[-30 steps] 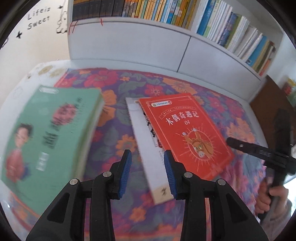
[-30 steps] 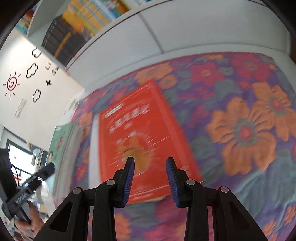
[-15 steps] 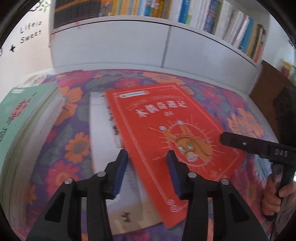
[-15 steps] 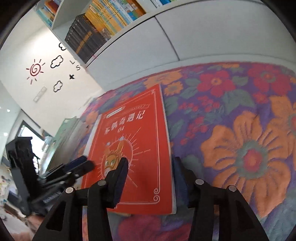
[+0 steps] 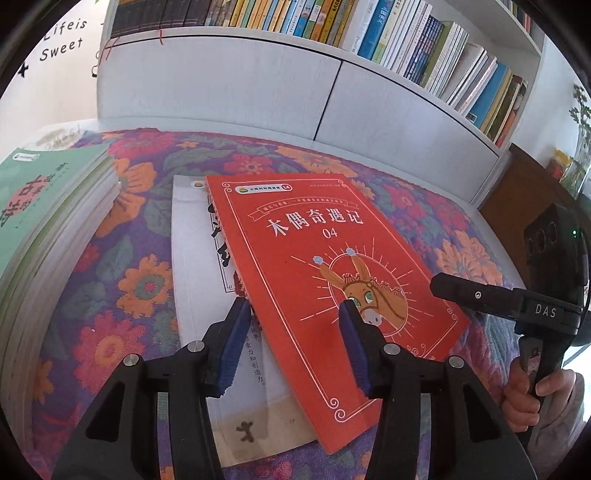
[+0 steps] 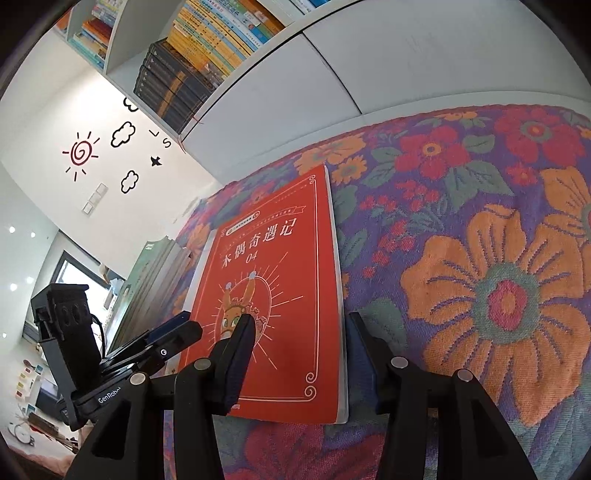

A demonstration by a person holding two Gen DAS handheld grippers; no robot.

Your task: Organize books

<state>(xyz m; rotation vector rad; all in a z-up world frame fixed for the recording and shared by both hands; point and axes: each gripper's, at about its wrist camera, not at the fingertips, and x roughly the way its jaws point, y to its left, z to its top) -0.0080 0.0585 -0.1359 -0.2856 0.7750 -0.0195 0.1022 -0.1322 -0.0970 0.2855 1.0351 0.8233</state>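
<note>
A red book (image 5: pixel 325 266) with a donkey on its cover lies askew on a white book (image 5: pixel 195 266), both on a flowered cloth. My left gripper (image 5: pixel 295 332) is open just over the red book's near left edge, one finger on each side of that edge. My right gripper (image 6: pixel 301 354) is open over the same red book (image 6: pixel 273 280), straddling its right edge near the front corner. No pad presses on either book. Each gripper shows in the other's view: the right gripper (image 5: pixel 439 288) by the book's right corner, the left gripper (image 6: pixel 184 330) at its left side.
A thick green book stack (image 5: pixel 33 206) lies on the cloth to the left. Behind the cloth runs a white cabinet (image 5: pixel 229 85) with a full bookshelf (image 5: pixel 332 26) on top. A brown cabinet (image 5: pixel 524 195) stands at the right. A hand (image 5: pixel 524 398) holds the right gripper's handle.
Both grippers came down closer to the red book and their jaws widened. The left view swung away from the green stack toward the red book.
</note>
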